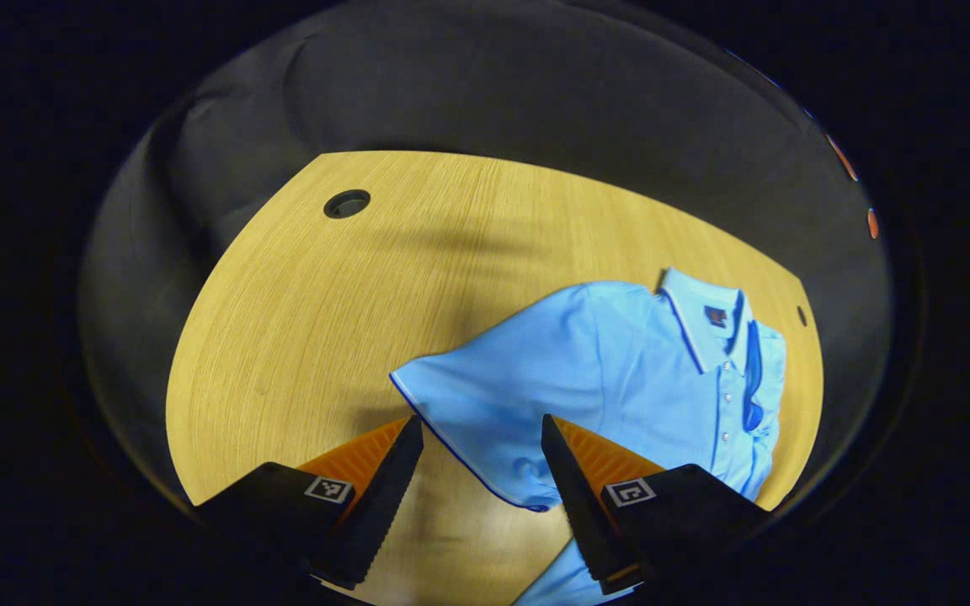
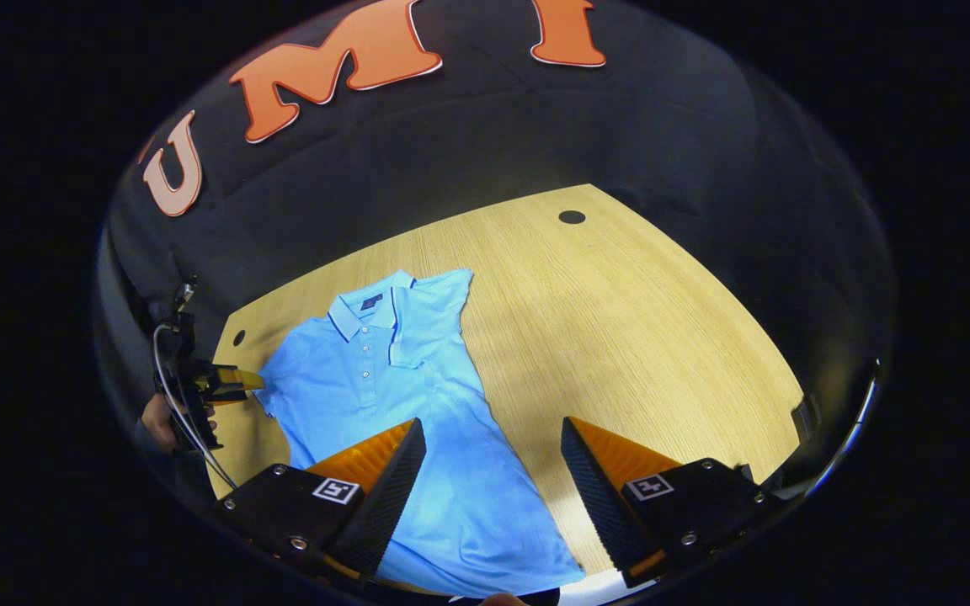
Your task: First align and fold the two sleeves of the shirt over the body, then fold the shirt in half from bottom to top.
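Note:
A light blue polo shirt (image 1: 620, 379) lies face up on the wooden table (image 1: 300, 320), its collar (image 1: 708, 324) at the far right. Its near sleeve (image 1: 468, 396) is spread flat, and the sleeve's dark-trimmed hem lies between the fingers of my open left gripper (image 1: 481, 421), just above the cloth. In the right gripper view the shirt (image 2: 384, 379) has its other sleeve (image 2: 430, 324) folded over the body. My right gripper (image 2: 492, 422) hangs open over the shirt's lower side edge. The left gripper (image 2: 237, 380), held by a hand (image 2: 161, 421), sits at the spread sleeve.
Round cable holes (image 1: 347, 203) (image 2: 572, 216) mark the table's far corners, and a smaller hole (image 2: 238, 337) sits near the collar side. Bare wood (image 2: 636, 337) stretches to the right of the shirt. Black cloth wall (image 1: 493, 84) rings the table.

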